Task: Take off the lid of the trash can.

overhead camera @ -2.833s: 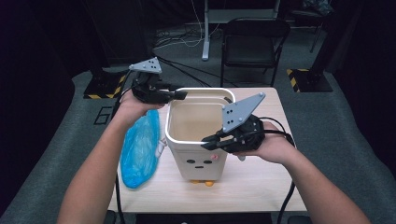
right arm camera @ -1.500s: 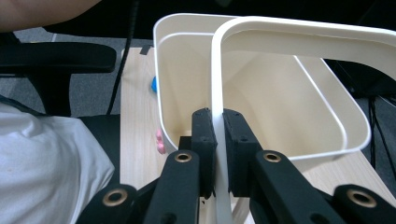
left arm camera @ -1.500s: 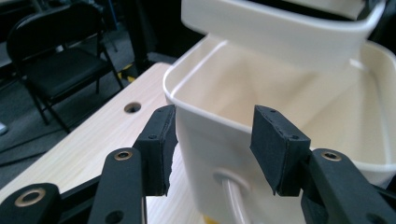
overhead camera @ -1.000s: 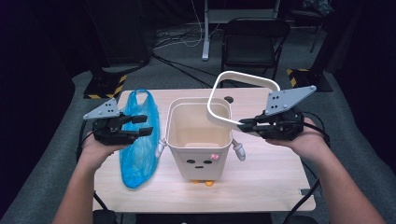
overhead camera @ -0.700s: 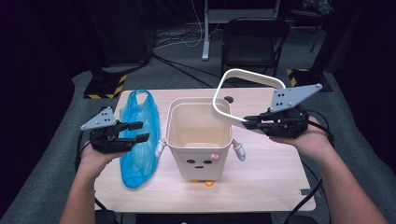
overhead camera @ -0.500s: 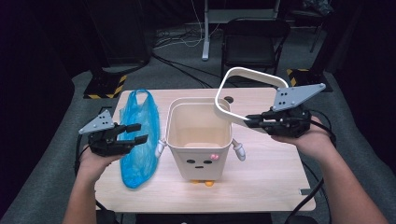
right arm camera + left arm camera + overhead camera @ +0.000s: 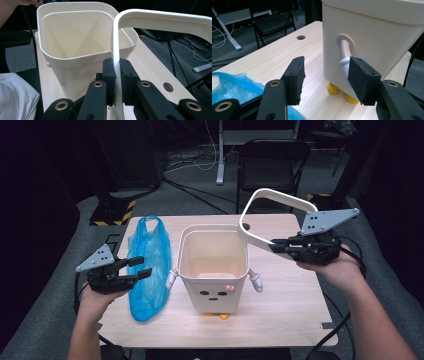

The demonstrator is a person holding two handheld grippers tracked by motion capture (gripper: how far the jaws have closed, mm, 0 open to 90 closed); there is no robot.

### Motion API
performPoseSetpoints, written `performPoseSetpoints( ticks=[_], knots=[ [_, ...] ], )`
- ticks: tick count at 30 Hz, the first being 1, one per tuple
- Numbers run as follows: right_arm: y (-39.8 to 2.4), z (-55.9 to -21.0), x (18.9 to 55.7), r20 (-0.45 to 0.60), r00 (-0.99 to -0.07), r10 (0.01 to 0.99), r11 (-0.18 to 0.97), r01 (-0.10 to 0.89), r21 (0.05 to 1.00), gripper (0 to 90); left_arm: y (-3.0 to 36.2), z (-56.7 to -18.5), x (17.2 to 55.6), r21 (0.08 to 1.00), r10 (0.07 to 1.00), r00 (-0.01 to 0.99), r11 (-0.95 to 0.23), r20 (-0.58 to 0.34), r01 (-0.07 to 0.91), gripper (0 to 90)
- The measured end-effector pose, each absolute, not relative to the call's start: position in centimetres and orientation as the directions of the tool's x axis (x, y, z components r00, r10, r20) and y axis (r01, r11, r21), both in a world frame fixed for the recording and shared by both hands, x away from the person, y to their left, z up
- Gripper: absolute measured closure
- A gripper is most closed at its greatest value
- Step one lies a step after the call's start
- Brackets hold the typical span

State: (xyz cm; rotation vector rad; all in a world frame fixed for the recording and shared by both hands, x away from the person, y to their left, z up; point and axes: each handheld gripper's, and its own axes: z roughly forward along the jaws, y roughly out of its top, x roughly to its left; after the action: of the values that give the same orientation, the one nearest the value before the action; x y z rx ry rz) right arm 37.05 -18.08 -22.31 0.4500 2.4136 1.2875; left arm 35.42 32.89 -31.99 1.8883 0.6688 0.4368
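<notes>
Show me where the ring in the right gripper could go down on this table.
Free: the table's right part, from the bin to the right edge, and the front strip before the bin. Crowded: the left, where the blue bag lies by the left gripper. The right gripper clamps the ring.

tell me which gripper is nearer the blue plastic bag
Left. The left gripper hovers open right at the blue plastic bag's left edge. The right gripper is across the bin, shut on the white rim ring it holds above the table.
</notes>
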Motion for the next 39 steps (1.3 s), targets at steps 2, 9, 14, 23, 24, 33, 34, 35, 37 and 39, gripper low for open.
performPoseSetpoints(
  ticks=[2,9,14,23,24,33,34,35,37,39],
  knots=[
    [-18.6,-22.4,37.2,-0.163,-0.875,0.455,0.526,0.116,0.842,83.9,33.0,-32.0,35.3,0.917,0.631,0.776,-0.309,0.0,0.251,46.9],
    [-20.1,-23.4,37.9,-0.147,-0.85,0.506,0.511,0.159,0.845,83.9,32.9,-32.4,35.1,0.914,0.633,0.774,-0.314,0.0,0.257,46.8],
    [-20.7,-24.7,38.4,-0.133,-0.834,0.536,0.507,0.191,0.841,83.9,32.9,-32.4,35.0,0.912,0.639,0.769,-0.32,0.007,0.257,46.4],
    [-20.4,-27.5,39.1,-0.121,-0.822,0.557,0.512,0.225,0.829,83.9,32.7,-32.7,35.1,0.908,0.64,0.769,-0.329,0.013,0.258,45.8],
    [-20.3,-28.2,39.3,-0.115,-0.82,0.561,0.509,0.232,0.829,83.9,32.7,-32.8,35.1,0.908,0.641,0.767,-0.33,0.015,0.258,45.6],
    [-19.8,-31.5,39.8,-0.07,-0.816,0.574,0.484,0.269,0.833,83.9,32.9,-33.0,35.3,0.908,0.65,0.76,-0.325,0.01,0.266,44.1],
    [-19.8,-31.9,39.9,-0.071,-0.816,0.574,0.485,0.268,0.833,83.9,32.9,-33.0,35.3,0.908,0.65,0.76,-0.324,0.01,0.266,44.1],
    [-19.7,-32.3,39.9,-0.069,-0.813,0.578,0.483,0.273,0.832,83.8,32.9,-33.0,35.3,0.908,0.65,0.76,-0.324,0.01,0.266,44.1],
    [-19.5,-33.1,40.0,-0.071,-0.808,0.585,0.488,0.281,0.827,83.8,32.9,-33.0,35.2,0.908,0.65,0.76,-0.324,0.01,0.265,44.0],
    [-19.4,-33.5,40.0,-0.075,-0.805,0.589,0.491,0.282,0.824,83.8,32.9,-33.1,35.3,0.908,0.65,0.76,-0.323,0.01,0.265,44.0]
  ],
)
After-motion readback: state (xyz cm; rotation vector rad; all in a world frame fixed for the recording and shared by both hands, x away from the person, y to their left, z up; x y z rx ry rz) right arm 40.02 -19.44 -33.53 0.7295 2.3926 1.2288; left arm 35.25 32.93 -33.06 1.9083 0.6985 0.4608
